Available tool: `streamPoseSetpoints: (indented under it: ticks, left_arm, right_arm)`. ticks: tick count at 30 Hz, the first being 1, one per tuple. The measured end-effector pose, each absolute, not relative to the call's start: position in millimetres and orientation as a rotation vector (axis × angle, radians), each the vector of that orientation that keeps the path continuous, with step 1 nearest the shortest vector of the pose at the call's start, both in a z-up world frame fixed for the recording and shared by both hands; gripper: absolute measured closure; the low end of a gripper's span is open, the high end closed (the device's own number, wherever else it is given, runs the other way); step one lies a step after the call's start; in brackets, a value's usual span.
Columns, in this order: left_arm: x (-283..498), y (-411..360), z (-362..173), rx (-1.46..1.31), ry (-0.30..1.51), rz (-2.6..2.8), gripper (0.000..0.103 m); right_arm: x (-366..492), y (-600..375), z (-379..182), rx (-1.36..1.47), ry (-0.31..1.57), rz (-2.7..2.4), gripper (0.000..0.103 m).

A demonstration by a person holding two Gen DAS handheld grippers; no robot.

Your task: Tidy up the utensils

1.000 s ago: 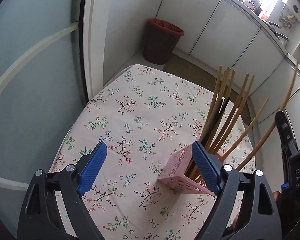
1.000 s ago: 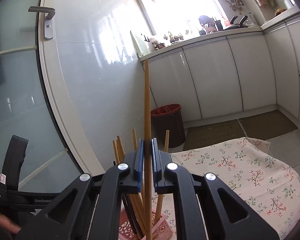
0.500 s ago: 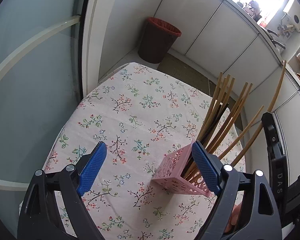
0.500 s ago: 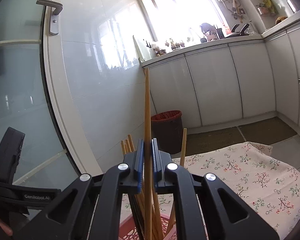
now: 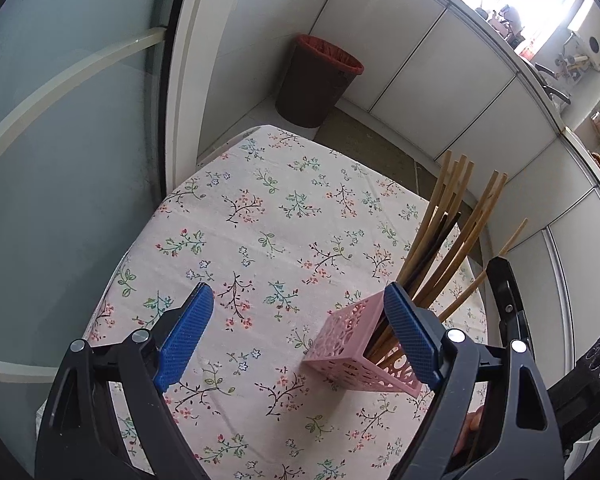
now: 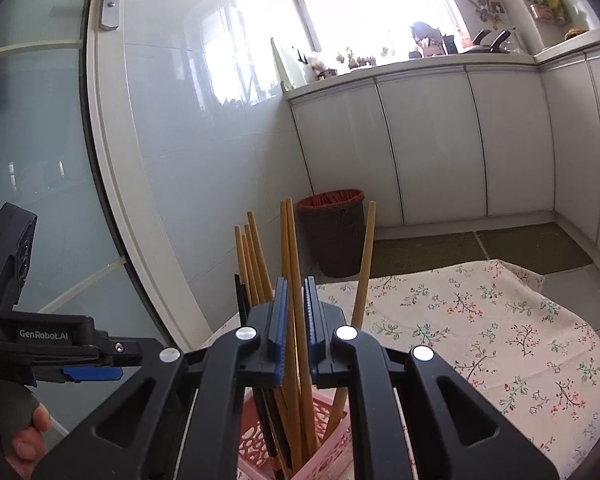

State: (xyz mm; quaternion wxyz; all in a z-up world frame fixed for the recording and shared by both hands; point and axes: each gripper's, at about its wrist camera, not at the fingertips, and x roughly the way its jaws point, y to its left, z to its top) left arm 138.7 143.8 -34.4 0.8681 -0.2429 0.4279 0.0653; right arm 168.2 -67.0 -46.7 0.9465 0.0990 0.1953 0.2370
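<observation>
Our right gripper stands slightly parted around chopsticks, no longer visibly pinching, in the pink basket. Our left gripper, marked "GenRobot.AI", hangs wide apart, empty, beside it on the floral cloth.
</observation>
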Motion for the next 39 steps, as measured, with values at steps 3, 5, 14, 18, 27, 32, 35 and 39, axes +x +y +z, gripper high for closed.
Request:
streamPoseSetpoints:
  ticks: [3,5,14,18,27,32,35,39]
  left_arm:
    - [137,138,-30,-0.497,0.89,0.122,0.02]
    - [136,129,-27,-0.469,0.888,0.103,0.02]
    - [110,83,-14,-0.277,0.891,0.101,0.015]
    - [75,66,-7,-0.2,0.886,0.136,0.007]
    - [10,40,6,-0.099,0.872,0.175,0.007]
    - [-7,34,7,-0.052,0.84,0.206,0.007]
    - [-14,33,8,-0.059,0.82,0.21,0.007]
    - [-13,30,4,-0.031,0.816,0.211,0.007]
  right_arm:
    - [163,-77,-36,0.197,0.454,0.471,0.091]
    - [158,-86,-28,0.201,0.49,0.473,0.079]
    - [110,-90,-21,0.078,0.715,0.514,0.051]
    - [81,-97,-9,0.0,0.698,0.483,0.047]
    - [37,-122,-5,0.039,0.771,0.442,0.03]
    - [27,-124,-7,0.052,0.794,0.424,0.028]
    - [14,-126,-3,0.067,0.786,0.416,0.022]
    - [7,-124,-5,0.063,0.779,0.413,0.021]
